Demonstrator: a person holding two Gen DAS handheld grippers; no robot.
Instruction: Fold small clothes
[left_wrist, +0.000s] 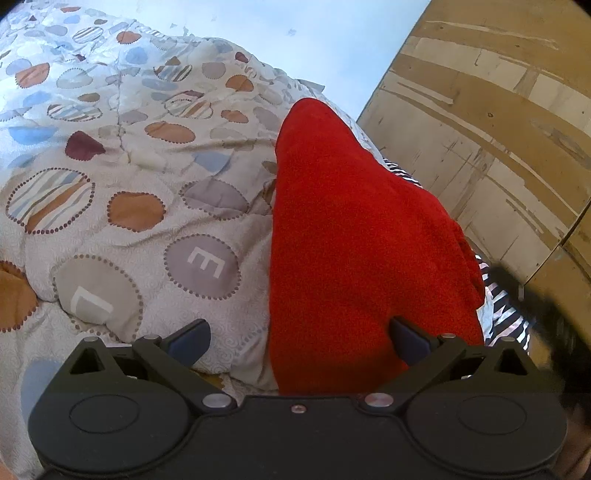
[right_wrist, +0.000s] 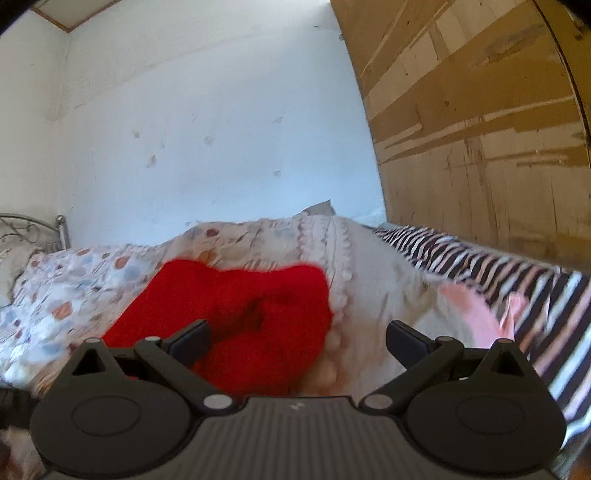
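Lying on the bed: the red garment (left_wrist: 362, 236) rests on the patterned quilt (left_wrist: 122, 177), near the quilt's edge on the side toward the wooden wardrobe (left_wrist: 498, 129), with striped bedding (right_wrist: 480, 258) between the quilt and that wardrobe.
Garment shape: bunched and partly doubled over, with a dark hollow in its middle in the right wrist view; which part is sleeve or hem cannot be told.
Likely handling: it looks like a soft, fuzzy knit or fleece, light and limp, so it should drape and sag when lifted rather than hold a fold line; its nap probably grips the pads well, not slippery.
Where to take hold: a pinch on an outer edge or corner, one per gripper, seems best; a grab at the thick middle would likely gather several layers at once.
Left hand-held gripper (left_wrist: 299, 338): jaws spread wide, holding nothing, the garment's near end lying between and beneath its fingers.
Right hand-held gripper (right_wrist: 297, 338): also spread wide and empty, the garment near its left finger (right_wrist: 190, 338).
Risk: the quilt under the garment is soft too and could be caught in a deep pinch.
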